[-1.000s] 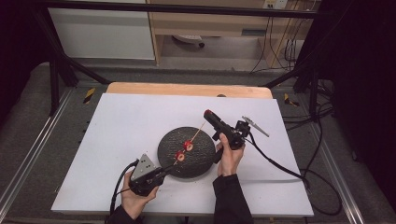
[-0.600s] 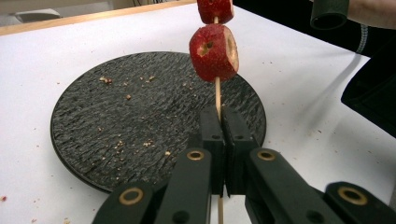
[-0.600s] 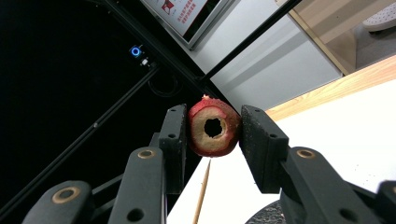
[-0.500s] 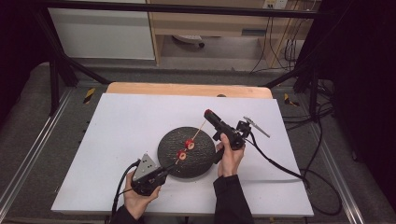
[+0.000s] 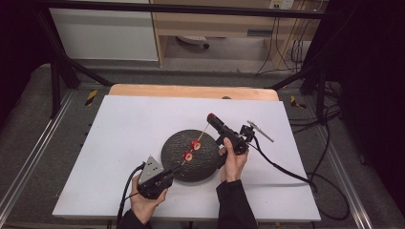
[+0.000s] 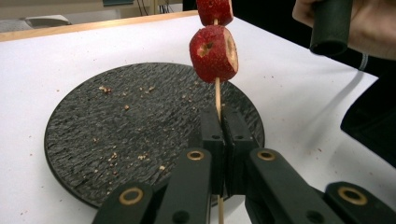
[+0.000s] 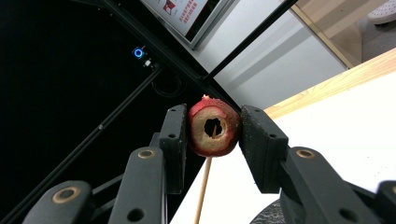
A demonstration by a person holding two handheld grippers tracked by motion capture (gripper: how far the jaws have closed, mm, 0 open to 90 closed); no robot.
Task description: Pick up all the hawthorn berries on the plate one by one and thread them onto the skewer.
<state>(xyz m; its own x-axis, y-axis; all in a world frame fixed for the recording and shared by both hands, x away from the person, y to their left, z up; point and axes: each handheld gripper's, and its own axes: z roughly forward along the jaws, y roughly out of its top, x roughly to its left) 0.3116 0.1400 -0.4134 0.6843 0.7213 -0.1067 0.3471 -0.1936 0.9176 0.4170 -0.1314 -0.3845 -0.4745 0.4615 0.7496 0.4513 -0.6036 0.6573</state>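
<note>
Little has moved | left tongs [image 6: 222,116] clamp skewer [image 6: 217,95] | right tongs [image 7: 213,128] clamp 1 red fruit slice [image 7: 214,128] over black plate [image 6: 93,140]

The round plate [image 6: 93,140] looks like rough, dark, matt stone. The thin stick [image 6: 217,95] is pale wood. The desk [image 5: 129,129] top is smooth and white, with a wooden edge. The tongs [image 6: 223,135] are matt black plastic.

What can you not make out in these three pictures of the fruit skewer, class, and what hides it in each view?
1. Left gripper view: the skewer leaves the top edge, so the upper fruit piece is cut off.
2. Right gripper view: the fingers cover the sides of the cored red fruit.
3. High view: the two fruit pieces over the black plate are too small to identify.
</note>
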